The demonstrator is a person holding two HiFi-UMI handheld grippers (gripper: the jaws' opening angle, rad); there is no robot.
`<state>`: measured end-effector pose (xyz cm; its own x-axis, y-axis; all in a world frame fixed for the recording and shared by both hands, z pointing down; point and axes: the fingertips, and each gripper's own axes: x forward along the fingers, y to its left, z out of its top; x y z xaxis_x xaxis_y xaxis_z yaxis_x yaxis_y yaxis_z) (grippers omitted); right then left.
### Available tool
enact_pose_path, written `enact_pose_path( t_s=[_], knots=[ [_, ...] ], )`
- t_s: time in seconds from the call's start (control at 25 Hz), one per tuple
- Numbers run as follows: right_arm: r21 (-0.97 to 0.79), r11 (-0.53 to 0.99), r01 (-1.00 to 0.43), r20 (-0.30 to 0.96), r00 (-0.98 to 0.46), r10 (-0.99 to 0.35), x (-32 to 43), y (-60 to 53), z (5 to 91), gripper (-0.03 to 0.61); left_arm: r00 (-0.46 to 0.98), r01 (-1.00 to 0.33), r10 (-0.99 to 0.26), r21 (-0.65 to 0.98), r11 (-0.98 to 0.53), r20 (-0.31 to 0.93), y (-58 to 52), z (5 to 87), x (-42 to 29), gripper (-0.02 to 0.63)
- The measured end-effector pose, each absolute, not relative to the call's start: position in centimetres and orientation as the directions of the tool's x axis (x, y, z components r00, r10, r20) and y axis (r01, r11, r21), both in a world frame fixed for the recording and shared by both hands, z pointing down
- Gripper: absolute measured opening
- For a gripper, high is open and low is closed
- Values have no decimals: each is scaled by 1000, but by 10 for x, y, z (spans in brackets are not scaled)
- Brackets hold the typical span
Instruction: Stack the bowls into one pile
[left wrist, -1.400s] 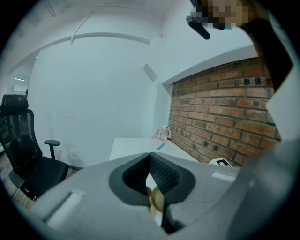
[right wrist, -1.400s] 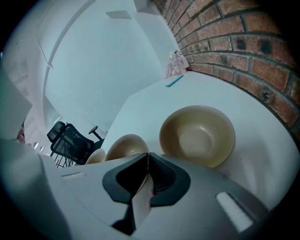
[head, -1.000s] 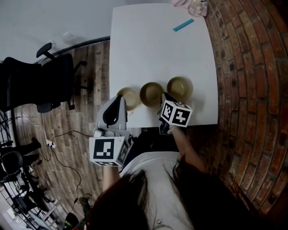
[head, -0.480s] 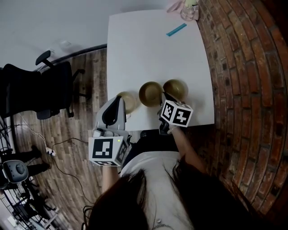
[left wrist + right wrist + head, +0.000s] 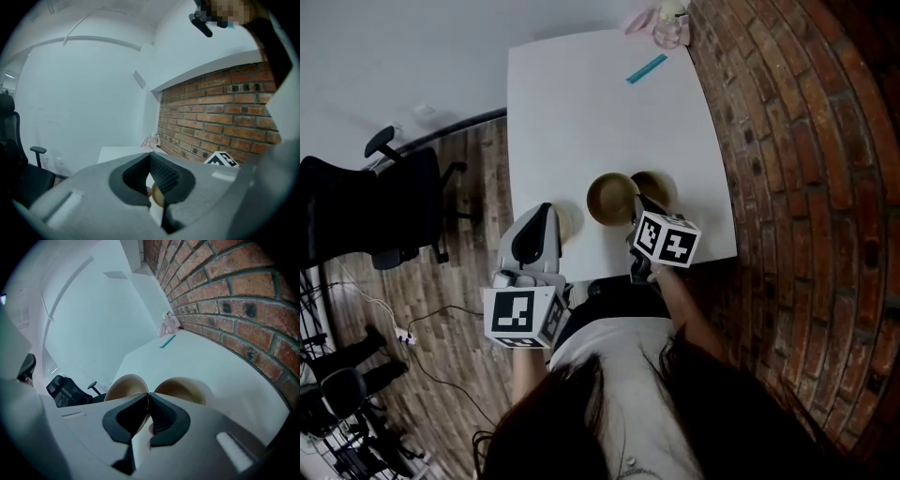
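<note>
Near edge of white table [image 5: 581, 112]: left gripper [image 5: 546, 212] and right gripper [image 5: 639, 201], both pinched closed on nothing. Just beyond them, three tan bowls in a row, all separate: left bowl [image 5: 565, 223], middle bowl [image 5: 611, 198], right bowl [image 5: 659, 187]. No stacking done; all of it remains. Versus a second ago: bowls unmoved, table sits higher in frame, left gripper covers more of left bowl.
</note>
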<state>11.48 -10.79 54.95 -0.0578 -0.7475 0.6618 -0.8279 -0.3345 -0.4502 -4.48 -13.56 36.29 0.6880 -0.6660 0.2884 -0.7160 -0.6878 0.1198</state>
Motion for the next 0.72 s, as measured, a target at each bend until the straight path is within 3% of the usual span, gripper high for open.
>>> enact_pose_path(
  t_s=[0.72],
  knots=[
    [-450,-435,-780,655,43,-755,166,-85,547,15,759,-638,-591,134,-758,273,-133,363,0,2]
  ],
)
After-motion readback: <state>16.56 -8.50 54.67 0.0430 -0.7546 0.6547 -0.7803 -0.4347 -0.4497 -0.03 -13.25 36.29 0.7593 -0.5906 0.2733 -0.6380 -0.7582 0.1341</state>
